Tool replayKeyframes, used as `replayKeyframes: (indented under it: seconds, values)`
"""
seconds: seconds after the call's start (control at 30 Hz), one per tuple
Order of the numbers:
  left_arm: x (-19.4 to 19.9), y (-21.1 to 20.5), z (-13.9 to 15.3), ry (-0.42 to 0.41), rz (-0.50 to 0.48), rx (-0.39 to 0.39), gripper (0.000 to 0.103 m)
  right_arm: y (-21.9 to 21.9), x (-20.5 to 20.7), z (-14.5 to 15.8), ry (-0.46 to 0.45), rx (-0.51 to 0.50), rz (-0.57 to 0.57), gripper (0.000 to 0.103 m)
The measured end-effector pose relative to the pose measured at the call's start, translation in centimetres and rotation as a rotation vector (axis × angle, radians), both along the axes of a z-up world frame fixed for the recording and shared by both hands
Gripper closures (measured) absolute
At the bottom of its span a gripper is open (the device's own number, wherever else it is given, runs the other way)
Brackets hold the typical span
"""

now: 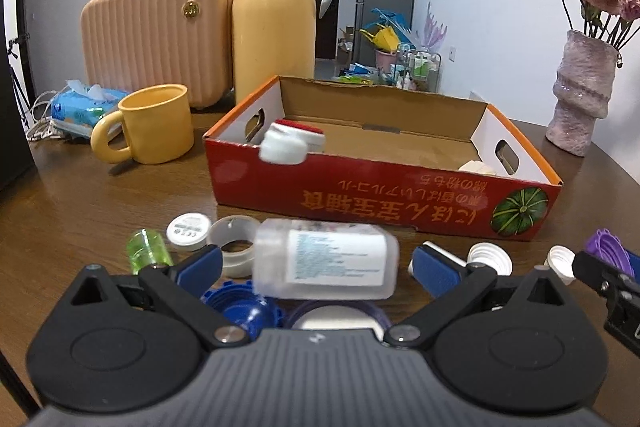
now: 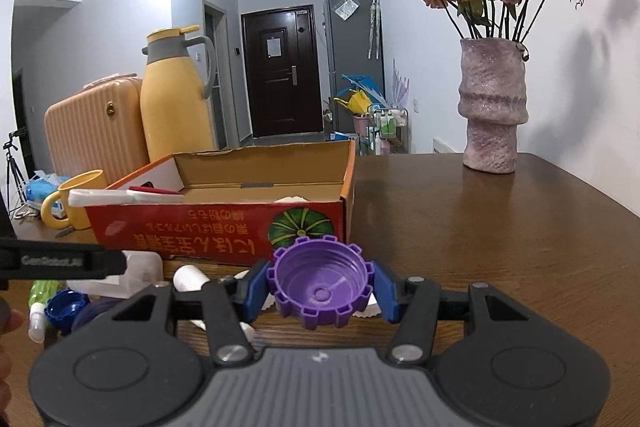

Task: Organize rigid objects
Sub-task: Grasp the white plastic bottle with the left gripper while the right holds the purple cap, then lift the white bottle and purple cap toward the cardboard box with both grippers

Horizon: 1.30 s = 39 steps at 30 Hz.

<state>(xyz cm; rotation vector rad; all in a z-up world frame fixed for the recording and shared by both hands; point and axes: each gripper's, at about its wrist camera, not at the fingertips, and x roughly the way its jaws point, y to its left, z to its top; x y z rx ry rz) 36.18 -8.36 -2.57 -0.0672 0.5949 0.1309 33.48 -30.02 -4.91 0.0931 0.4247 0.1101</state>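
My left gripper [image 1: 318, 265] is open wide over a heap of small items on the brown table. A white labelled bottle [image 1: 326, 263] lies on its side between the blue pads, with a gap at each end. Around it are a green vial [image 1: 148, 251], a white lid [image 1: 189, 231], a clear ring [image 1: 236, 247], a blue cap [image 1: 240, 307] and white caps [image 1: 490, 259]. My right gripper [image 2: 320, 287] is shut on a purple notched cap [image 2: 320, 283], just before the red cardboard box [image 2: 200, 227]. In the box [image 1: 380, 195] lie a white bottle with a red cap [image 1: 292, 141] and a cream piece [image 1: 478, 167].
Left of the box stand a yellow mug [image 1: 156, 125], a yellow thermos jug [image 1: 274, 27], a pink ribbed case [image 1: 156, 35] and a tissue pack [image 1: 84, 107]. A pink vase with dried roses [image 2: 492, 107] stands at the table's far right. Bare tabletop [image 2: 480, 227] lies right of the box.
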Motion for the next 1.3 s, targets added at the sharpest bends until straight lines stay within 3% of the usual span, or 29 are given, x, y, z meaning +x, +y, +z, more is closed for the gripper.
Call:
replayKeyframes:
  seconds: [0.3,0.77,0.8,0.87,0.9,1.07,1.3]
  values:
    - [1.5,-1.4,-0.7,0.012,0.051,0.067,0.0,0.5,-0.1,-0.2,0.013,0.002,0.02,0.05]
    - [3.1,-0.4,-1.8,0.071,0.018,0.004,0.0,1.3,0.2,-0.7,0.035,-0.018,0.035,0.05]
    - [3.1,-0.4,-1.8,0.071,0.019,0.004,0.001,1.4,0.2,-0.7,0.034,-0.019,0.035,0.05]
    - [3.2,-0.3,-1.9,0.075,0.01,-0.007,0.018,1.3,0.1,-0.7,0.031,-0.019,0.033,0.05]
    - [3.2,-0.2,-2.0,0.078,0.001,-0.015,0.019,1.3,0.1,-0.7,0.03,-0.018,0.031,0.05]
    - [3.3,0.0,-2.1,0.08,-0.016,-0.029,0.021,1.1,0.1,-0.7,0.026,-0.012,0.021,0.05]
    - [2.1,-0.1,-1.0,0.015,-0.04,-0.03,0.021,0.7,0.0,-0.7,0.015,0.002,0.01,0.05]
